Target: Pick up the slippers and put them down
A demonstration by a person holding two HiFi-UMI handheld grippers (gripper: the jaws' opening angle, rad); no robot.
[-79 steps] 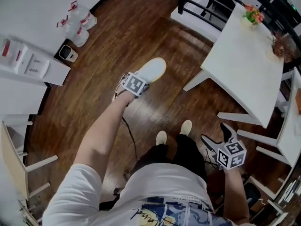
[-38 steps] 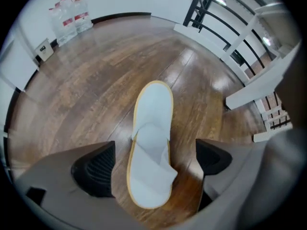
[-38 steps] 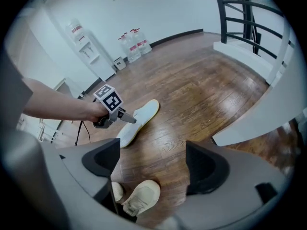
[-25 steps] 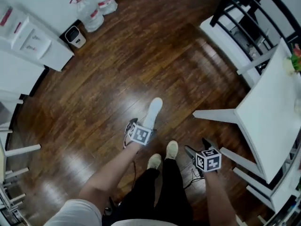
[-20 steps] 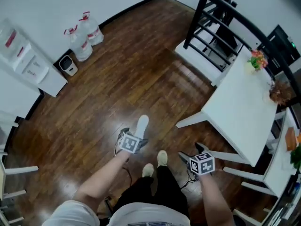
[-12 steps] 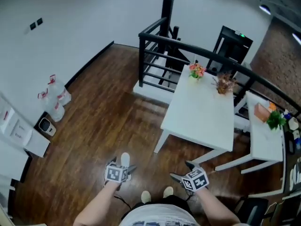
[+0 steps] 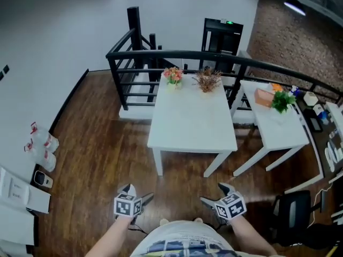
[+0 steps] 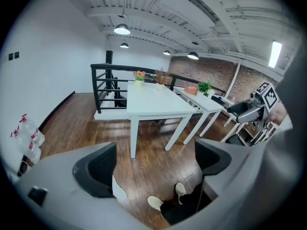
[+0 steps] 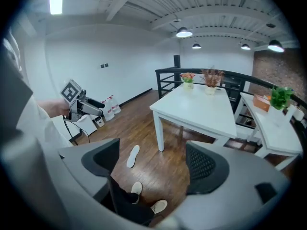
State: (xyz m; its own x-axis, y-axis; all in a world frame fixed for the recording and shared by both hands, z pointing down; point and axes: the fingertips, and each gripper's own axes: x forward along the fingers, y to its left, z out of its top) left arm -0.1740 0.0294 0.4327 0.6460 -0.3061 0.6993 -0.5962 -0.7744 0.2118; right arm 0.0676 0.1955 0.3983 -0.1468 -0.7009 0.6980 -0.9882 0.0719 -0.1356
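One pale slipper (image 9: 133,155) lies flat on the dark wood floor, left of the white table's leg. In the left gripper view the slipper (image 8: 118,191) peeks out from behind the left jaw, far below it. My left gripper (image 7: 138,194) (image 8: 153,162) hangs high above the floor; its jaws have just been closing a little, still wide apart with nothing between them. My right gripper (image 7: 214,194) (image 9: 153,164) is at the same height, open and empty. The person's feet (image 9: 144,195) stand beneath both grippers.
A white table (image 7: 190,122) with flower pots stands ahead, a second white table (image 7: 278,127) to its right. A black railing (image 7: 161,55) runs behind them. Water bottles (image 7: 40,146) and a white cabinet (image 7: 16,197) line the left wall. A black chair (image 7: 292,213) sits at the right.
Both grippers have risen away from the floor and the slipper stays lying there. The head view has swung up from the floor to the tables and railing.
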